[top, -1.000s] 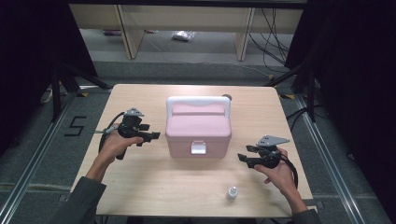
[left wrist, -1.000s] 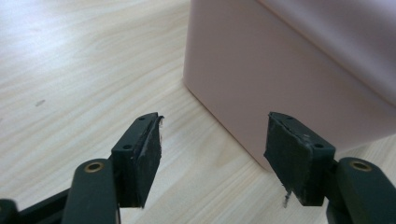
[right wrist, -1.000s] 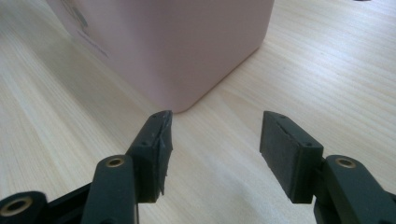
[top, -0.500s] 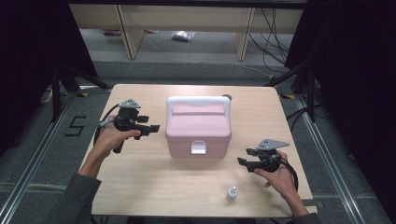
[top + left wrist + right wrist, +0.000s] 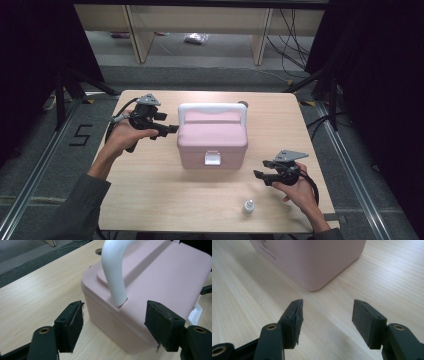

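Observation:
A pink box [image 5: 212,137] with a white handle [image 5: 212,107] and a white front latch [image 5: 213,159] stands shut in the middle of the table. My left gripper [image 5: 171,129] hovers at the box's left end, pointing at it. Its jaws have just been opening and nothing is gripped between them. In the left gripper view the box [image 5: 162,272] and the foot of its handle [image 5: 113,272] lie just beyond the open left gripper [image 5: 113,325]. My right gripper [image 5: 260,169] rests low at the front right, open and empty. In the right gripper view it [image 5: 327,315] faces a lower corner of the box [image 5: 312,260].
A small white bottle [image 5: 248,206] stands near the table's front edge [image 5: 150,220], left of my right hand. A dark round hole [image 5: 243,104] sits in the tabletop behind the box. Black stands and cables flank the table on the floor.
My left hand has lifted off the table and risen beside the box's left end, its jaws a little wider. The right hand, box and bottle have stayed put.

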### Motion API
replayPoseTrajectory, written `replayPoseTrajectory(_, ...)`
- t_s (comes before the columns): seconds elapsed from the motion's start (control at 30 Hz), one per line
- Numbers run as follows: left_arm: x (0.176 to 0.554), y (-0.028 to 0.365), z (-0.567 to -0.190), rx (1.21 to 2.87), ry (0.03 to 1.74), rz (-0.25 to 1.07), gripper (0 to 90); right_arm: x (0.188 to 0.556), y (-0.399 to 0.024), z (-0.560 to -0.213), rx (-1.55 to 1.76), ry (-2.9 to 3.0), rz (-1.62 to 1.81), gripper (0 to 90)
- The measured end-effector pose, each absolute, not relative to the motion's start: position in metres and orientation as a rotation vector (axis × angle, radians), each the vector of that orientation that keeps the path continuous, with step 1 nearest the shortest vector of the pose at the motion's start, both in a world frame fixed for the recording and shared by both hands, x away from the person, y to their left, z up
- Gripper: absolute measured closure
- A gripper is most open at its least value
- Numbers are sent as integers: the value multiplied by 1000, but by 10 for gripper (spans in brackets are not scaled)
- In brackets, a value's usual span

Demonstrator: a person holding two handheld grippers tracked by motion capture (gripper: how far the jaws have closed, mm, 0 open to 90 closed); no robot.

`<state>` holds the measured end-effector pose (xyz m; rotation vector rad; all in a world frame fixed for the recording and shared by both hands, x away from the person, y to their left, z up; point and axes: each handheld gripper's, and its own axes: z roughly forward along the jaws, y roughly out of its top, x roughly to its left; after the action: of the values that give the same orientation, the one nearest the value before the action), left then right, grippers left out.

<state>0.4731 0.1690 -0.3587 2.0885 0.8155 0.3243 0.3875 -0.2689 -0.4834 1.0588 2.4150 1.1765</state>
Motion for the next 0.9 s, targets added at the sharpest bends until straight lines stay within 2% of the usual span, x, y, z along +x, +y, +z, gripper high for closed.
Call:
replayPoseTrajectory(0.43, 491, 150, -339, 2254, 733, 350, 301, 389, -269, -484, 1059, 2420, 1166, 430)
replayPoseTrajectory(0.9, 502, 126, -328, 2358, 676, 366, 299, 390, -269, -485, 1046, 2427, 1149, 429)
